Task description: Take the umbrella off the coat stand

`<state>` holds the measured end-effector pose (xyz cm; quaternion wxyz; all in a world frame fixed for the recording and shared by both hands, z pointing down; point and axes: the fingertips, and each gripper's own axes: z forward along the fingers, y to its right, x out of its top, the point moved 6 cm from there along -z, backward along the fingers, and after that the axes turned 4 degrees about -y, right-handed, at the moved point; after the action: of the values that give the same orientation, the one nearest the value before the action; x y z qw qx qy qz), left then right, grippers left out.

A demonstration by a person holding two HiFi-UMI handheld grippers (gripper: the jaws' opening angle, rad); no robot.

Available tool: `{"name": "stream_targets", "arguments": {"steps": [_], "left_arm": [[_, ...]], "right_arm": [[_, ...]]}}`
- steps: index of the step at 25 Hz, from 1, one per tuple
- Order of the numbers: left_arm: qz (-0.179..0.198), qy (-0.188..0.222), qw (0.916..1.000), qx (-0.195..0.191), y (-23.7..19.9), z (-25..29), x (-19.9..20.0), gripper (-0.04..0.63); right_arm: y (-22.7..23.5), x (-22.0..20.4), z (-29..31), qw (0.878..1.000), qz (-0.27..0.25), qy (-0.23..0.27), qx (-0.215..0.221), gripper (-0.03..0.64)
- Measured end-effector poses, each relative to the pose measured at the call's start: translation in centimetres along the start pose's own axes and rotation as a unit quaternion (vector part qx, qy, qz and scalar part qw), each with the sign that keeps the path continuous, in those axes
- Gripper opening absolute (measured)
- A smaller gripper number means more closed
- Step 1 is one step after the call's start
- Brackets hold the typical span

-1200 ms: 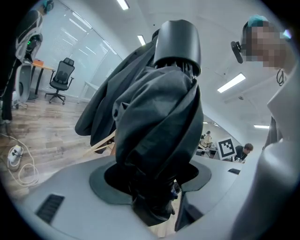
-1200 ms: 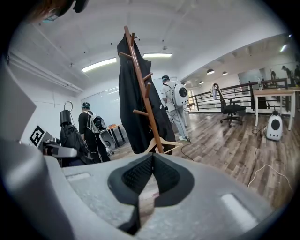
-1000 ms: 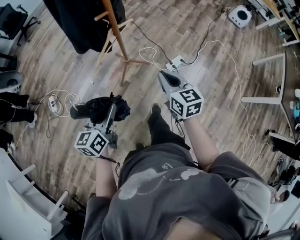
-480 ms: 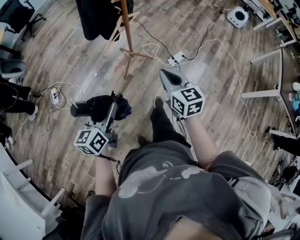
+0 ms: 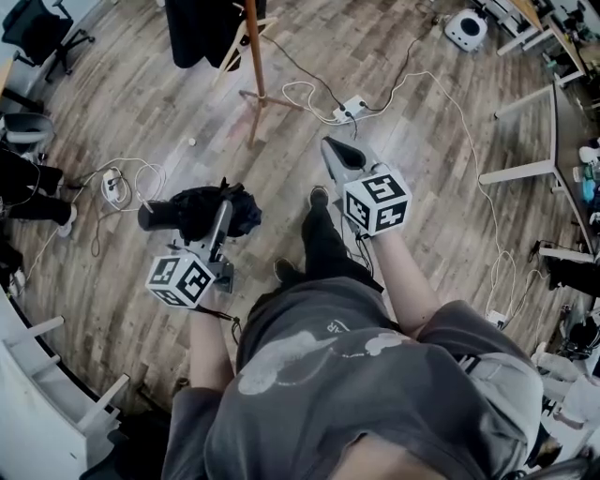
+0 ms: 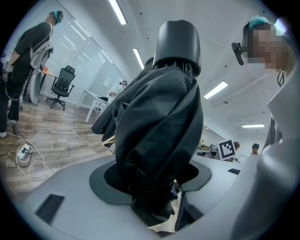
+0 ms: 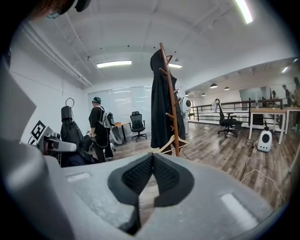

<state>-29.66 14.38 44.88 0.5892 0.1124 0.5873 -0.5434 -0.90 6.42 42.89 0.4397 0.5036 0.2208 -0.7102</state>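
A folded black umbrella (image 5: 192,212) with a dark cylindrical handle lies crosswise in my left gripper (image 5: 223,212), which is shut on its bundled fabric. In the left gripper view the umbrella (image 6: 159,126) stands up between the pads and fills the middle of the view. My right gripper (image 5: 335,152) is shut, its pads meeting with nothing between them (image 7: 151,164). The wooden coat stand (image 5: 253,52) with a black coat (image 5: 202,28) stands at the top of the head view, well clear of both grippers. It also shows straight ahead as the coat stand (image 7: 171,103) in the right gripper view.
White cables and power strips (image 5: 354,106) trail over the wood floor. A white round device (image 5: 466,28) sits at the top right, with desk legs (image 5: 525,173) on the right. Office chairs (image 5: 37,37) are on the left. Another person (image 7: 101,126) stands by a window.
The coat stand and floor have slid toward the top of the head view, so both grippers are farther from the stand. The umbrella stays in the left gripper.
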Motion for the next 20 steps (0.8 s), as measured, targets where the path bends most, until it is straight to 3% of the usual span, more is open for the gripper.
{"name": "stream_targets", "arguments": {"steps": [20], "left_arm": [[0.014, 0.000, 0.9994, -0.031, 2.6, -4.0, -1.9, 0.270]], "right_arm": [[-3.4, -1.4, -6.5, 1.000, -0.009, 0.008, -0.022, -0.003]]}}
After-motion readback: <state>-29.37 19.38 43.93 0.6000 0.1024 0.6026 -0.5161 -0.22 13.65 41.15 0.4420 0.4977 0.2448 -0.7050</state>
